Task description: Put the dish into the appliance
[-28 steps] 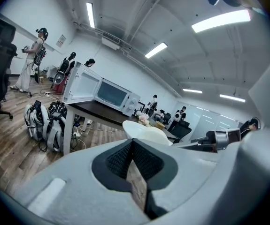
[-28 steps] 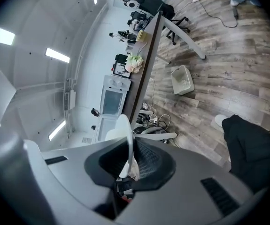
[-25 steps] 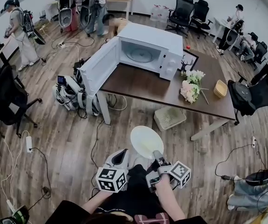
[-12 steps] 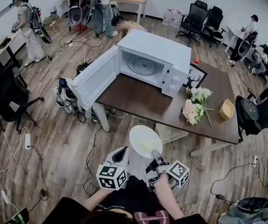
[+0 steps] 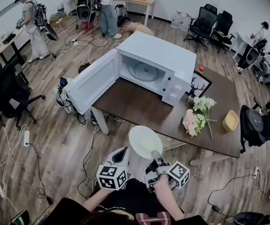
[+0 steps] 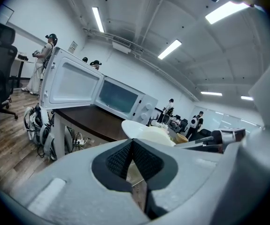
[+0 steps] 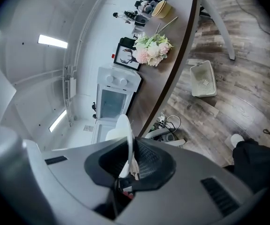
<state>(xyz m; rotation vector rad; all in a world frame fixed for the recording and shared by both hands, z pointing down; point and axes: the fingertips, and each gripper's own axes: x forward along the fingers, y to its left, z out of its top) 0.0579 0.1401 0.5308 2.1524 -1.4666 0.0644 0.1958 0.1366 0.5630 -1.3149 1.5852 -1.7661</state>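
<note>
A white microwave (image 5: 172,60) stands on a dark brown table (image 5: 139,104), its door (image 5: 90,83) swung wide open to the left and a glass turntable visible inside. My right gripper (image 5: 156,155) is shut on the near rim of a round white dish (image 5: 145,142), held level just short of the table's front edge. In the right gripper view the dish (image 7: 125,130) stands edge-on between the black pads (image 7: 144,161). My left gripper (image 5: 122,156) hangs beside the dish, its pads meeting at the tips in the left gripper view (image 6: 132,142), holding nothing.
On the table's right lie a flower bunch (image 5: 196,116), a yellow bowl (image 5: 230,121) and a framed deer picture (image 5: 198,86). A white basket (image 5: 171,142) sits under the table. Gear packs (image 5: 69,97) and cables lie by the left table leg. People and office chairs stand around.
Both grippers and the dish have advanced toward the table; the microwave and table now look nearer and larger. The grip on the dish is unchanged.
</note>
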